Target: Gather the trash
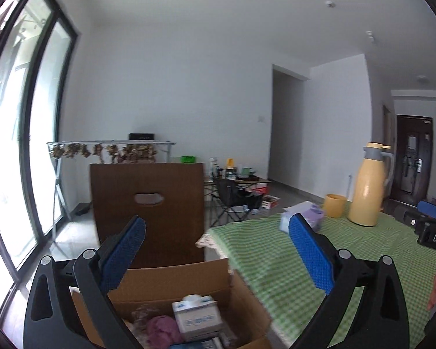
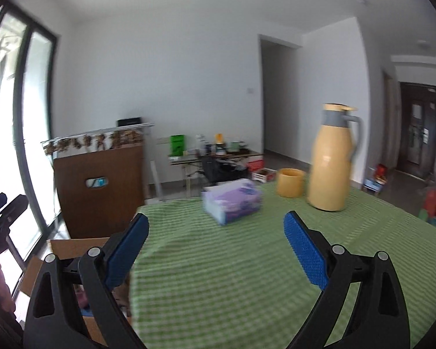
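Note:
An open cardboard box (image 1: 218, 288) stands on the floor at the table's left end. It holds trash: a white carton (image 1: 196, 317), a purple crumpled piece (image 1: 160, 330) and other bits. My left gripper (image 1: 216, 231) is open and empty, above the box. My right gripper (image 2: 216, 229) is open and empty, above the green checked tablecloth (image 2: 232, 276). The box's edge also shows in the right wrist view (image 2: 72, 242). The right gripper's body shows at the right edge of the left wrist view (image 1: 430, 224).
On the table stand a purple tissue pack (image 2: 232, 202), a yellow cup (image 2: 290, 181) and a yellow thermos jug (image 2: 332, 160). A brown chair back (image 1: 148, 206) is behind the box. A cluttered low table (image 1: 235, 183) and tall windows (image 1: 20, 145) lie beyond.

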Motion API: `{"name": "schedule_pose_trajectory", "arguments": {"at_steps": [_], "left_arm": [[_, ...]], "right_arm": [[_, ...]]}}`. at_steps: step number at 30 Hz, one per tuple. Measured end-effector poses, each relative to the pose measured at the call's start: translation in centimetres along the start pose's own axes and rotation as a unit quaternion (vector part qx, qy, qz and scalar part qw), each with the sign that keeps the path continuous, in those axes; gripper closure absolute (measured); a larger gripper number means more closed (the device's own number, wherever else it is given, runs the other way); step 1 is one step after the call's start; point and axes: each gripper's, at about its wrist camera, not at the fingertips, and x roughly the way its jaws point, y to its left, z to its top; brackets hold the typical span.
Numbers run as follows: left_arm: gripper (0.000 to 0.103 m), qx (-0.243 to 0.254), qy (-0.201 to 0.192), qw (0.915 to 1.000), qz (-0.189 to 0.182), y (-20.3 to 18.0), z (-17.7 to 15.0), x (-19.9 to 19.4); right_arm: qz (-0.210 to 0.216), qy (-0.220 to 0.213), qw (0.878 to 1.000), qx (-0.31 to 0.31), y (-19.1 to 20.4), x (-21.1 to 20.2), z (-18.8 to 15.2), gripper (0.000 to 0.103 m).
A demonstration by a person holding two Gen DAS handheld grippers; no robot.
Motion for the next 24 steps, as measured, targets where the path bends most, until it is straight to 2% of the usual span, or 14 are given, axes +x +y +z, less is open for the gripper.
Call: {"name": "schedule_pose_trajectory", "arguments": {"at_steps": [5, 9, 12, 19, 24], "left_arm": [[0.007, 0.005, 0.009, 0.9984, -0.056, -6.2, -0.4, 2.1], [0.007, 0.020, 0.011, 0.9949, -0.098, -11.4, -0.9, 3.4], [0.007, 0.027, 0.014, 0.9905, -0.134, -15.1, -1.3, 3.7], [0.007, 0.041, 0.017, 0.9851, -0.166, -19.8, -1.8, 3.5], [0.007, 0.045, 0.012, 0.9844, -0.170, -20.5, -2.1, 3.2]], "right_arm": [[-0.086, 0.001, 0.996, 0.009, -7.7, -3.0, -0.9, 0.013], [-0.162, 0.006, 0.986, 0.035, -14.5, -6.4, -2.2, 0.013], [-0.200, 0.008, 0.979, 0.051, -17.7, -8.4, -3.2, 0.013], [-0.225, 0.010, 0.973, 0.048, -20.2, -9.8, -3.8, 0.013], [-0.221, 0.008, 0.974, 0.040, -19.6, -10.6, -3.7, 0.013]]}}
